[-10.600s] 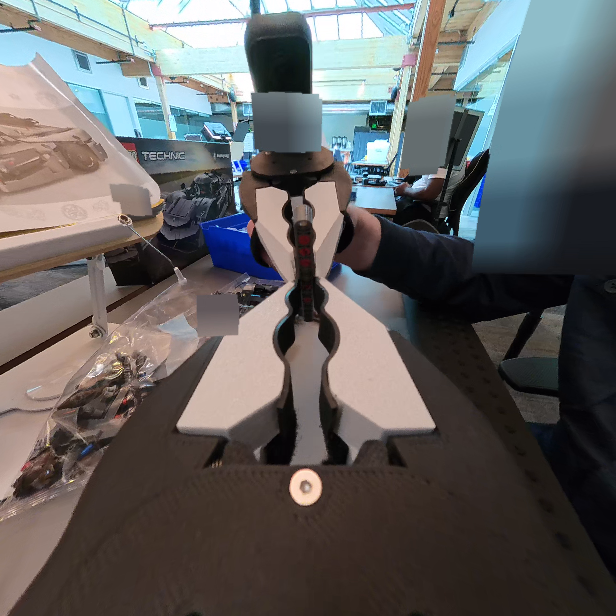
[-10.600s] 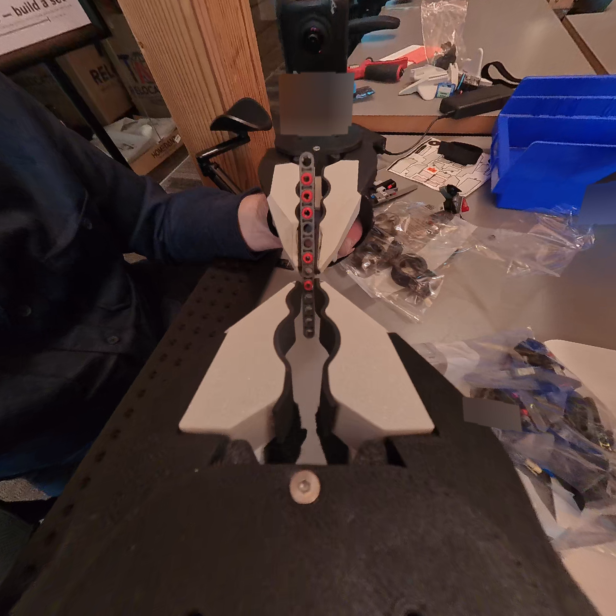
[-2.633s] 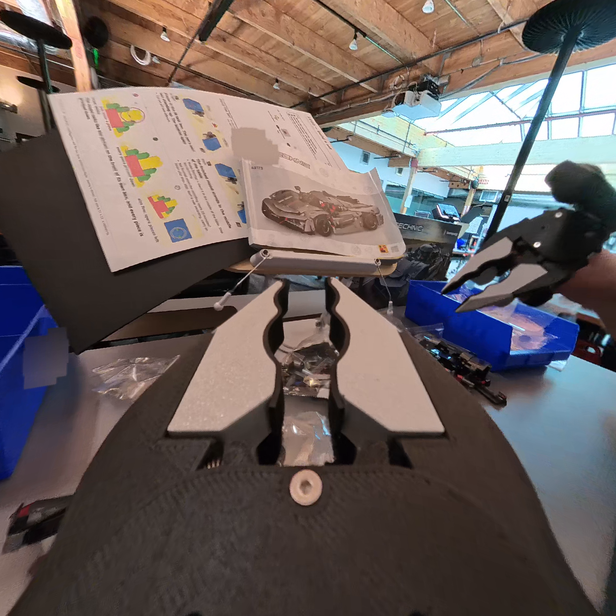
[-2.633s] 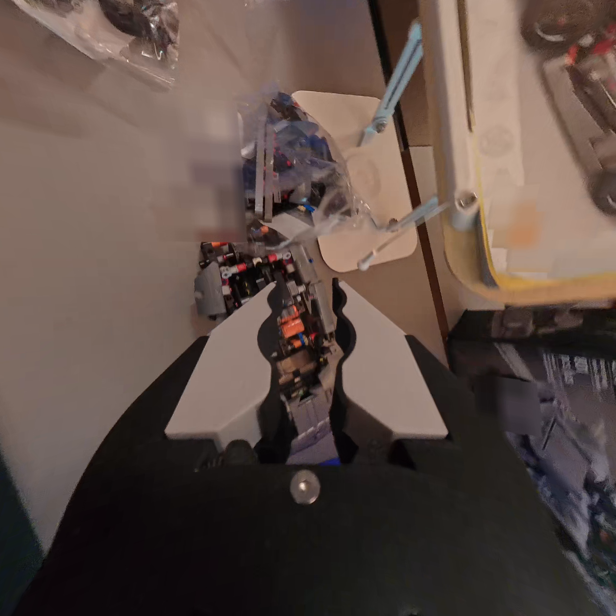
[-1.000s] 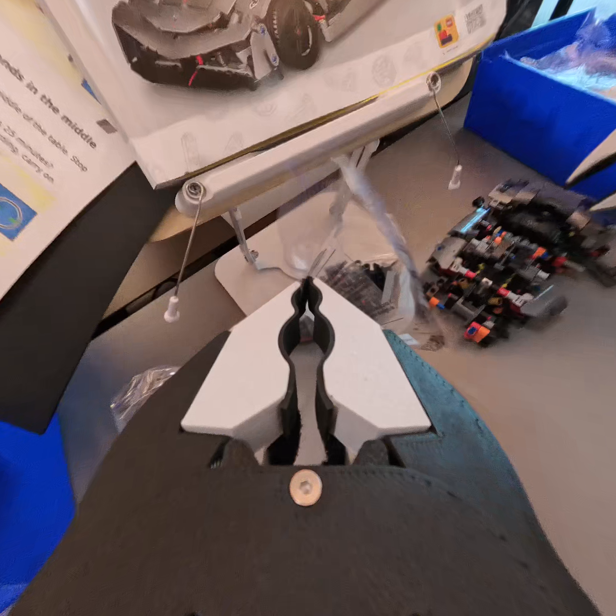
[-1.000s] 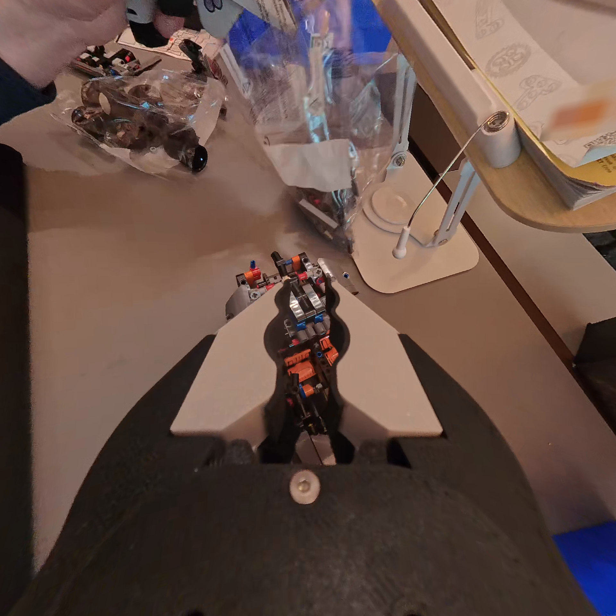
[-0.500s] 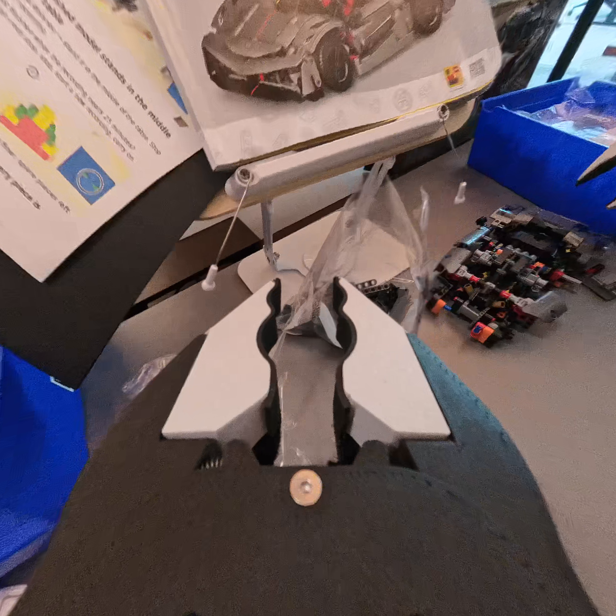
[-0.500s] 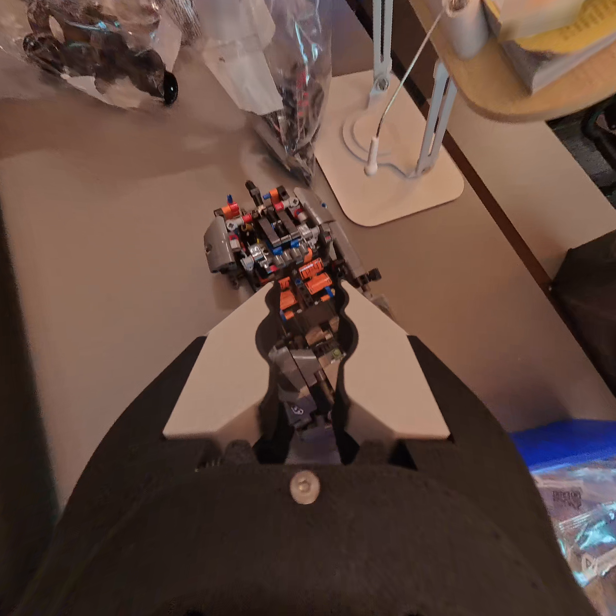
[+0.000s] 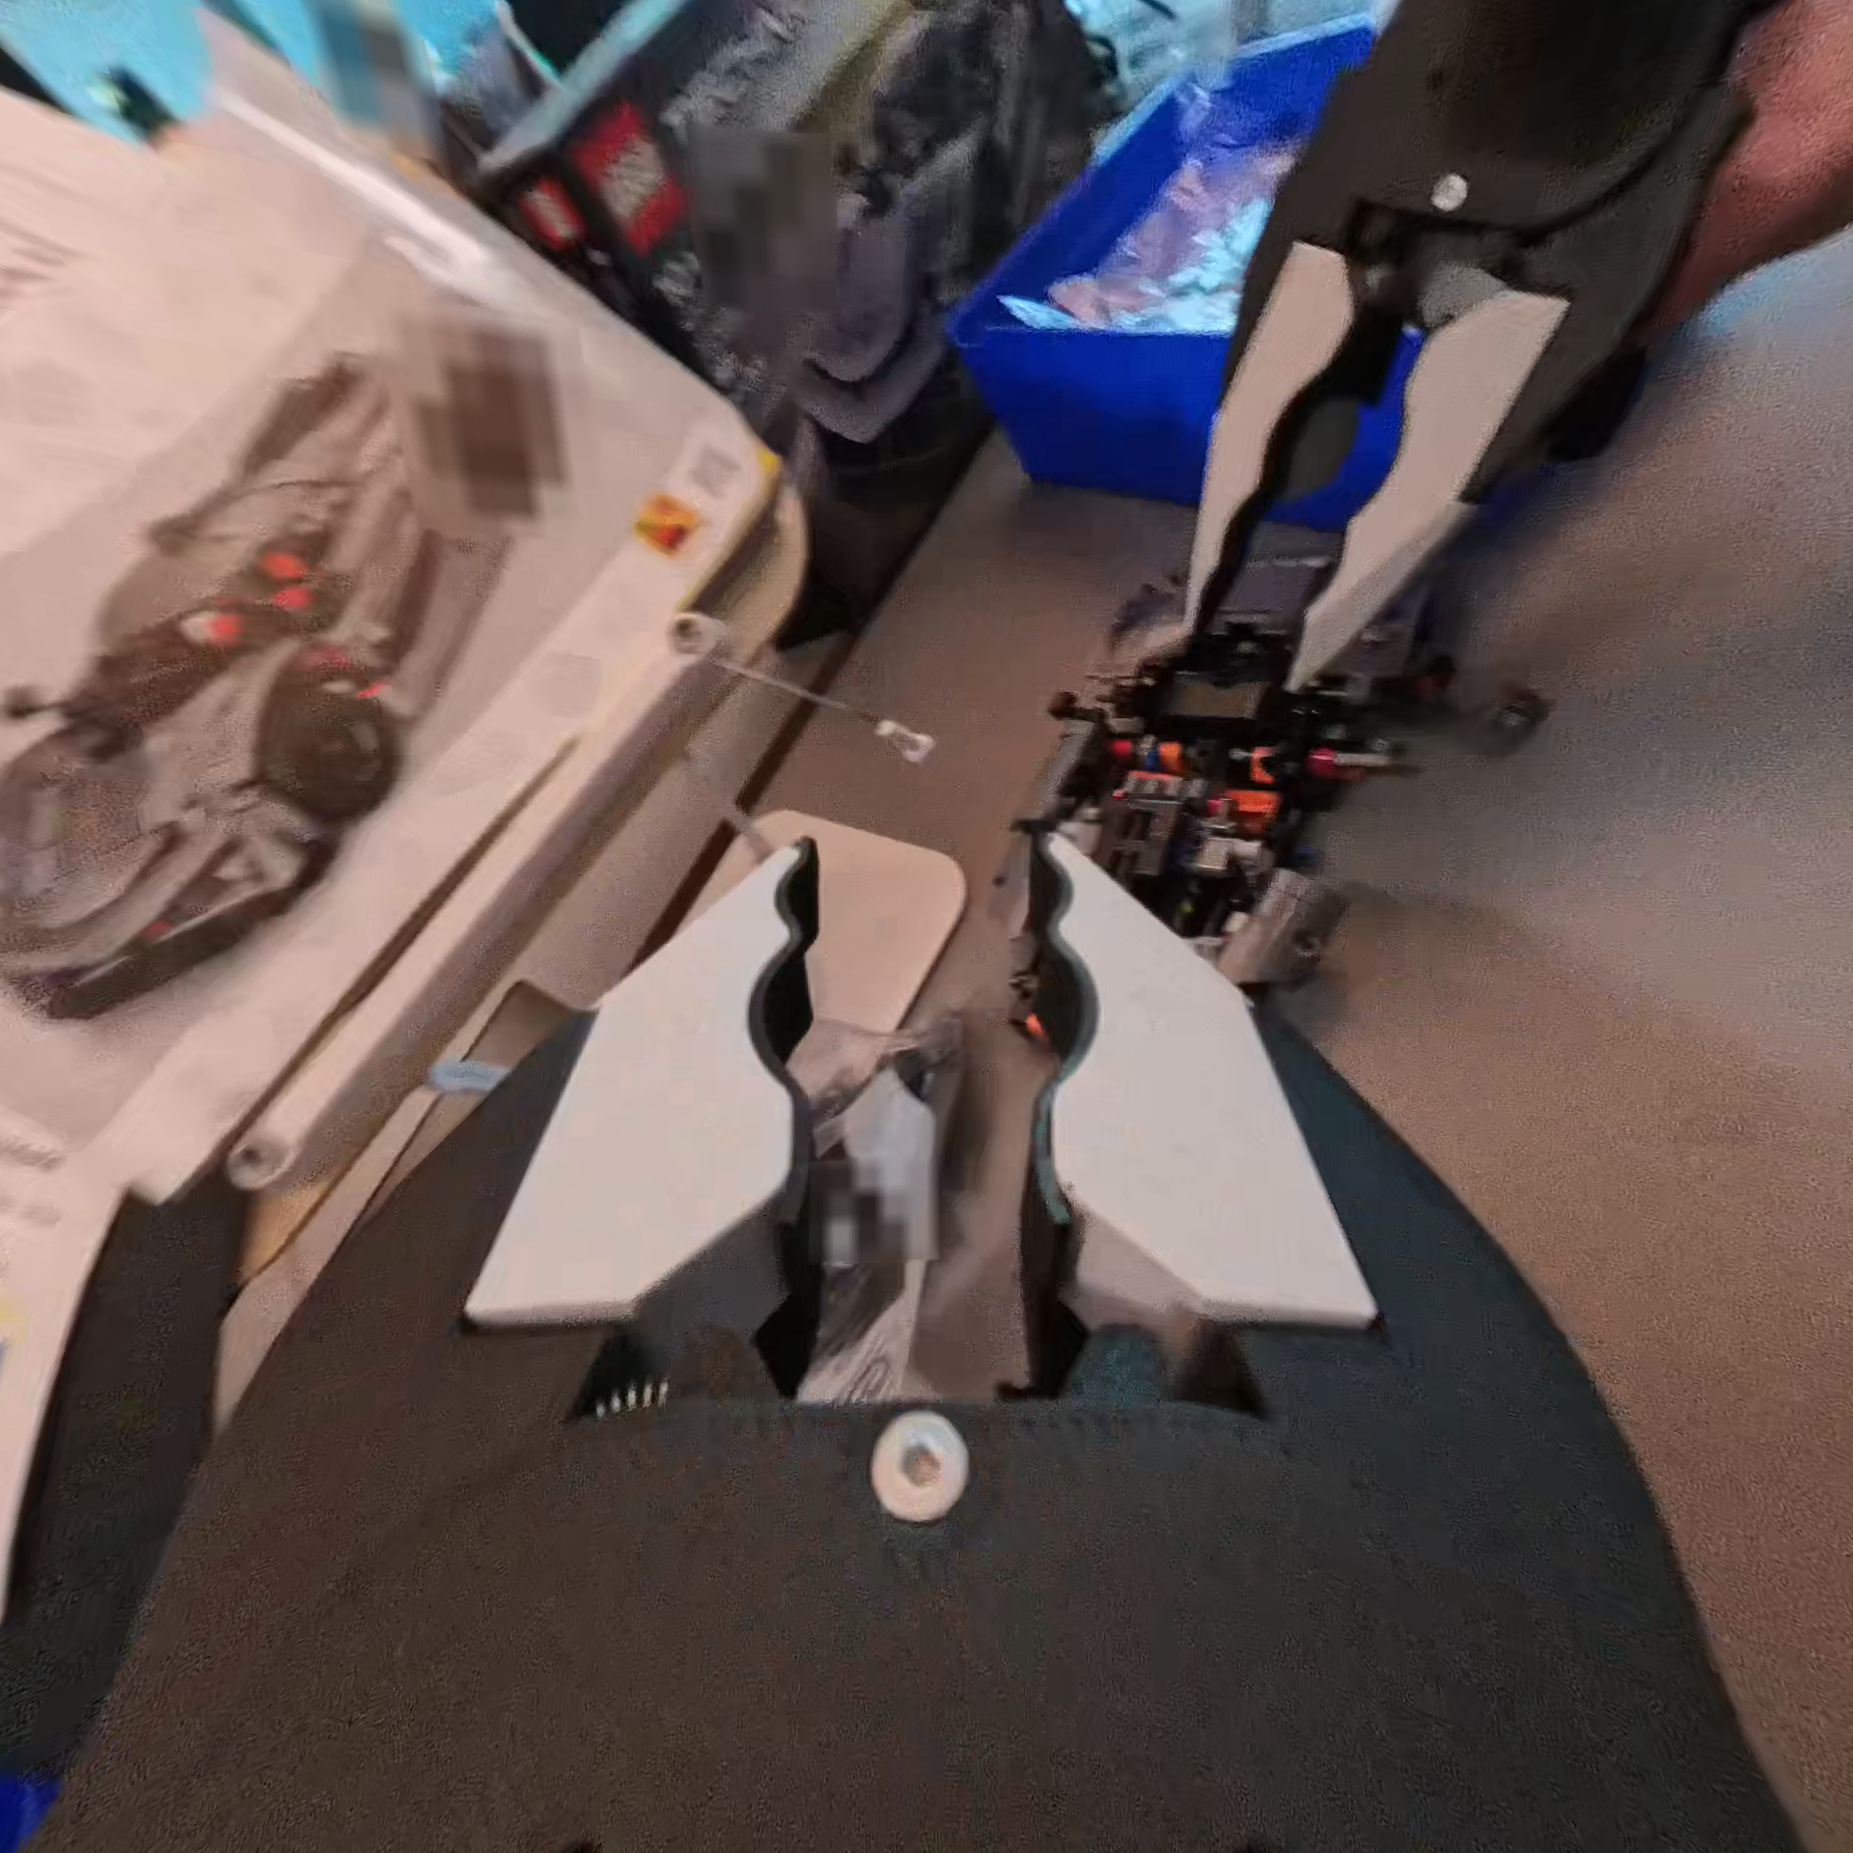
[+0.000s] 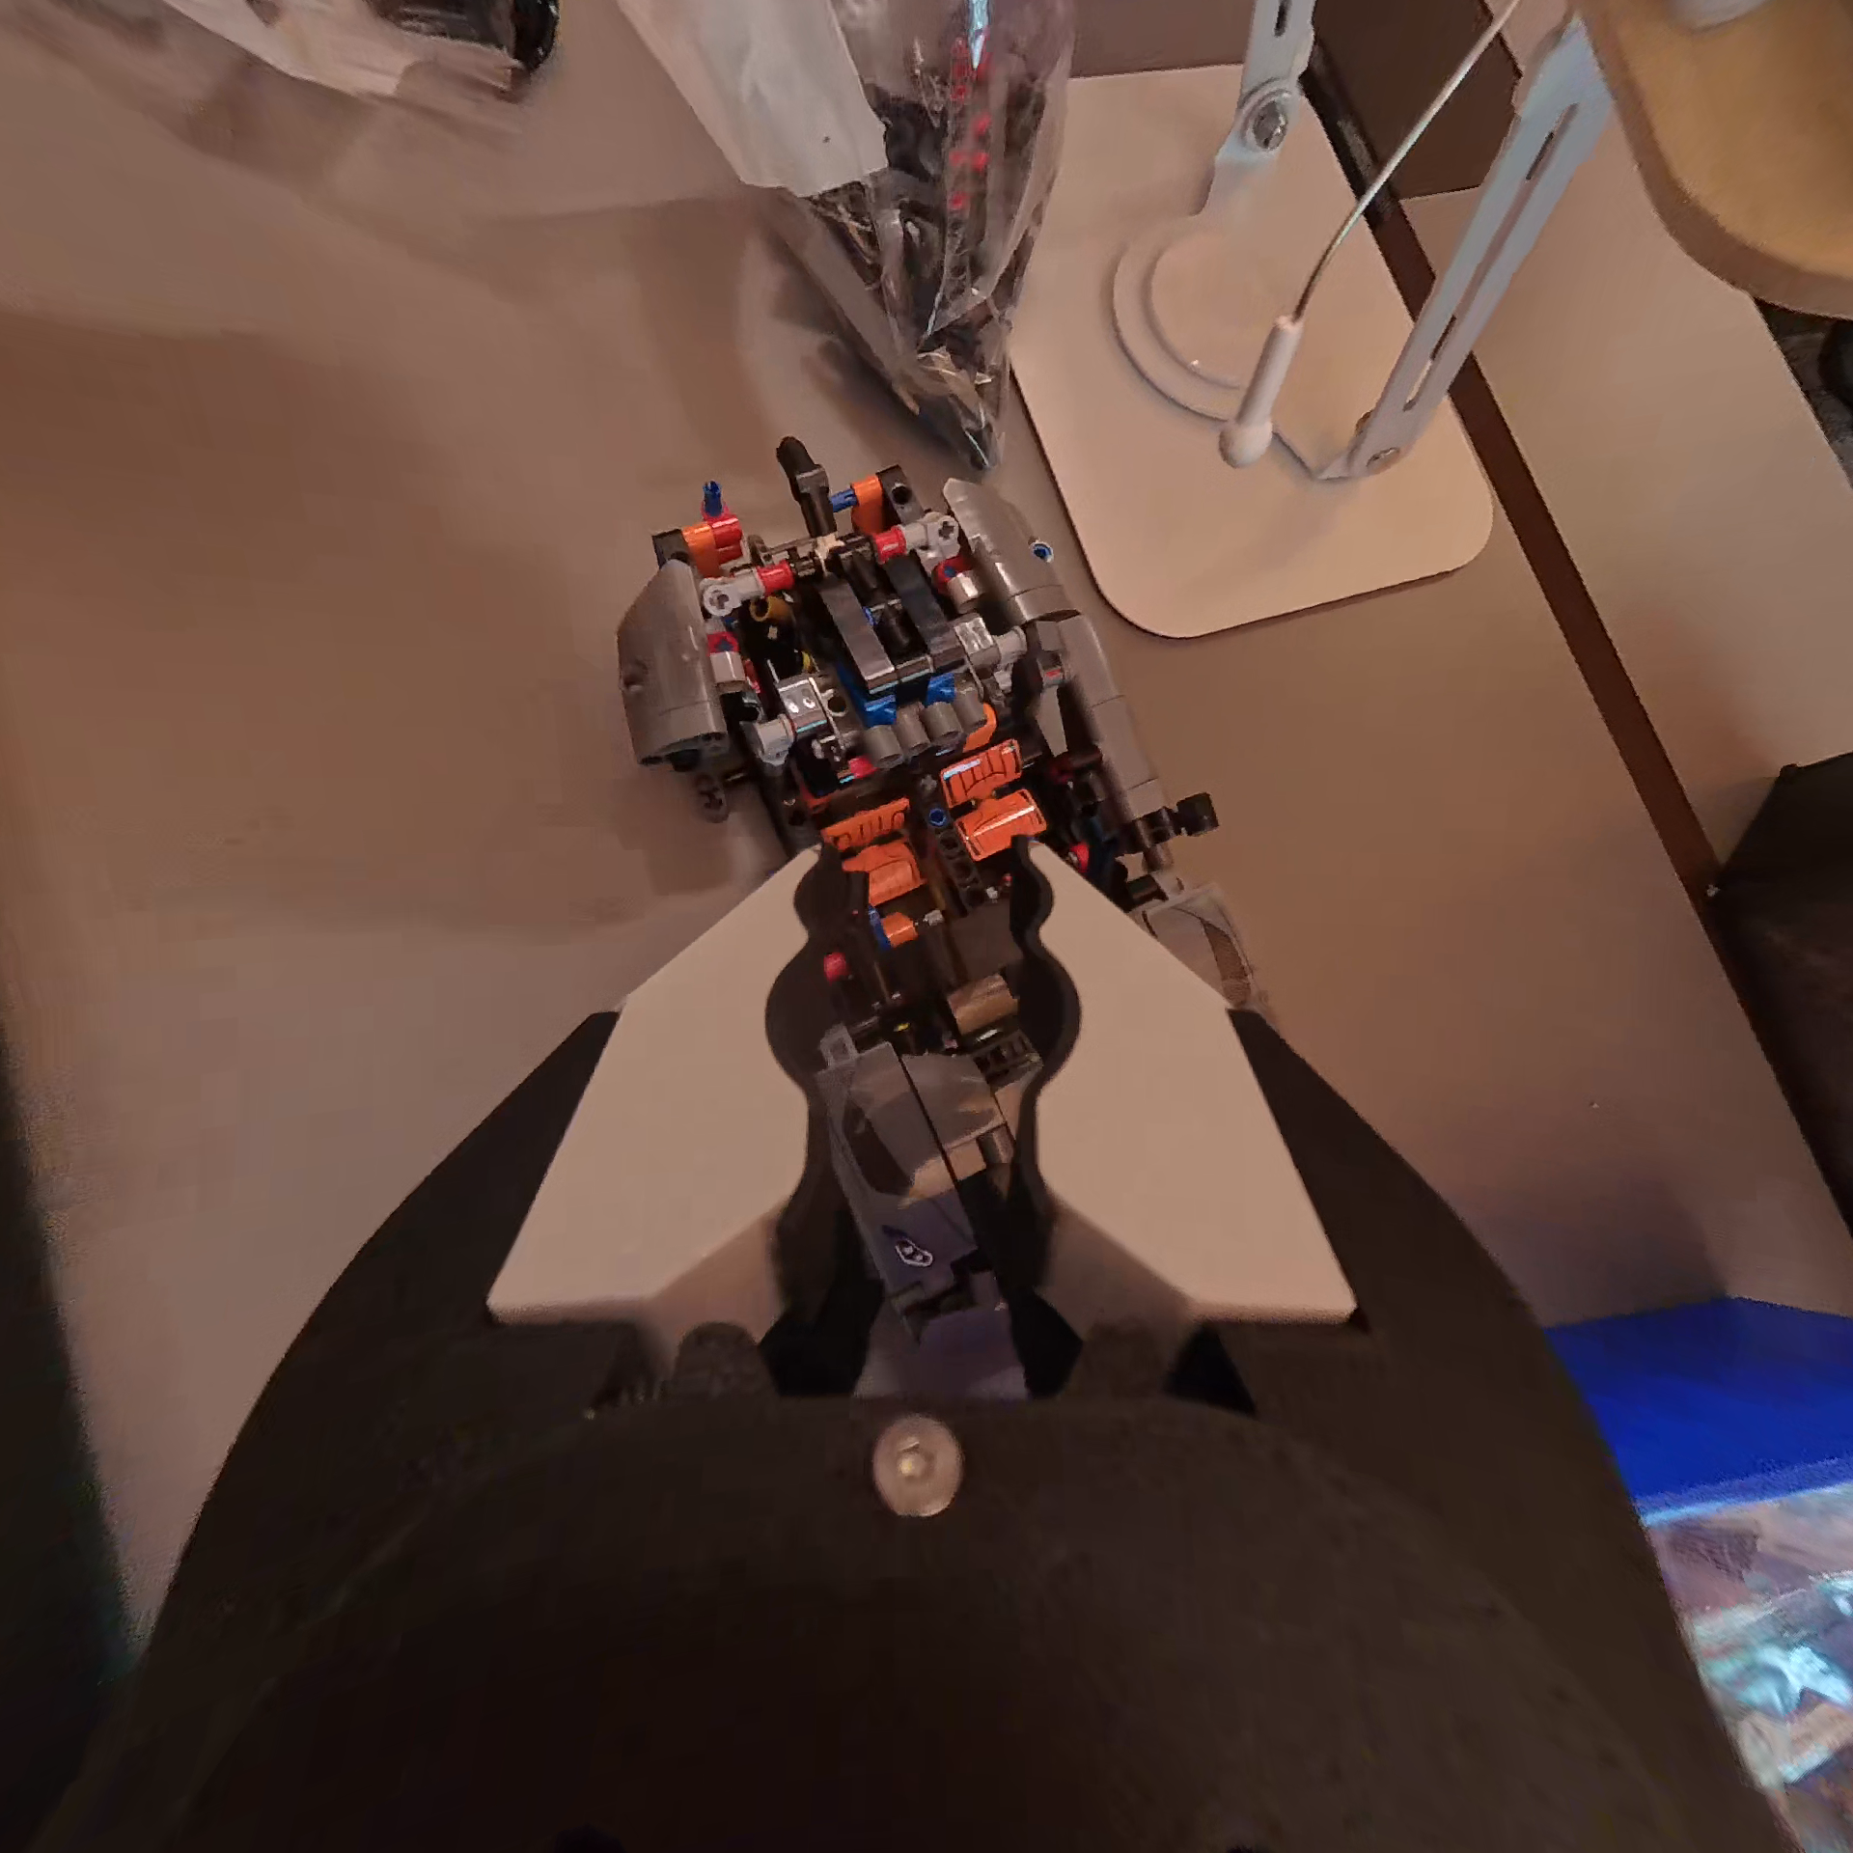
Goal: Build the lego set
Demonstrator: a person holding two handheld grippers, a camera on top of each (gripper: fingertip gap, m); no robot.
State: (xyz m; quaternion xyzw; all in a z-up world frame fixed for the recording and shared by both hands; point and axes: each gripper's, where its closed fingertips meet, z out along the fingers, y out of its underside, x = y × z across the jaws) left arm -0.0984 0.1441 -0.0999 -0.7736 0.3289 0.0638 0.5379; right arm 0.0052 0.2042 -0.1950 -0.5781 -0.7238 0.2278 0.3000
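Observation:
A partly built Lego car chassis, grey and black with orange, red and blue parts, lies on the grey table beside a white stand base. My right gripper is open, its jaws straddling the chassis's near end from above. It also shows in the left wrist view, over the chassis. My left gripper is open wide. A clear bag of small parts lies loose between its fingers, and shows in the right wrist view by the stand base.
The instruction booklet sits on the stand at left. A blue bin with bags and the dark Lego box stand behind. Another parts bag lies at far left. The bin's corner is near right.
My left gripper was shut on the clear bag a second ago and has opened, letting it go, and swung right toward the chassis. My right gripper has stayed over the chassis, coming a little nearer.

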